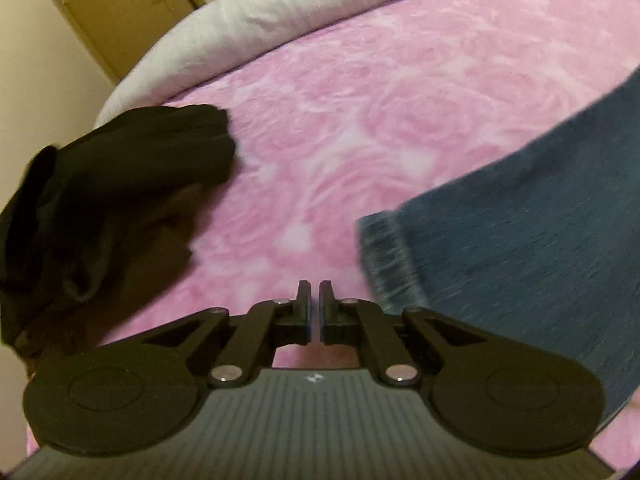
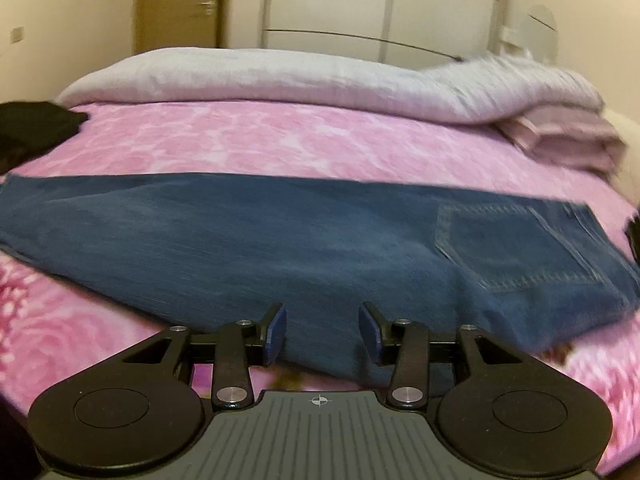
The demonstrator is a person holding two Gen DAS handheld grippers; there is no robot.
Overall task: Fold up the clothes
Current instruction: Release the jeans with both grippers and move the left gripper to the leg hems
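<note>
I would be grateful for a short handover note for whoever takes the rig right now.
Left hand-held gripper: shut, holding nothing, over the pink blanket beside the jeans' hem.
Right hand-held gripper: open, at the near edge of the jeans, not gripping.
Jeans lie lengthwise across the bed, back pocket up, legs apparently stacked.
Black garment lies bunched at the left.
Left to do: fold the jeans shorter, then the black garment.

Both tools were black. The left gripper (image 1: 314,304) had two round discs, angled link arms with silver screws, and a grey ribbed body with a small white mark. The right gripper (image 2: 322,330) looked the same, with blue pads (image 2: 276,334) on its jaws and a crosshair mark.
</note>
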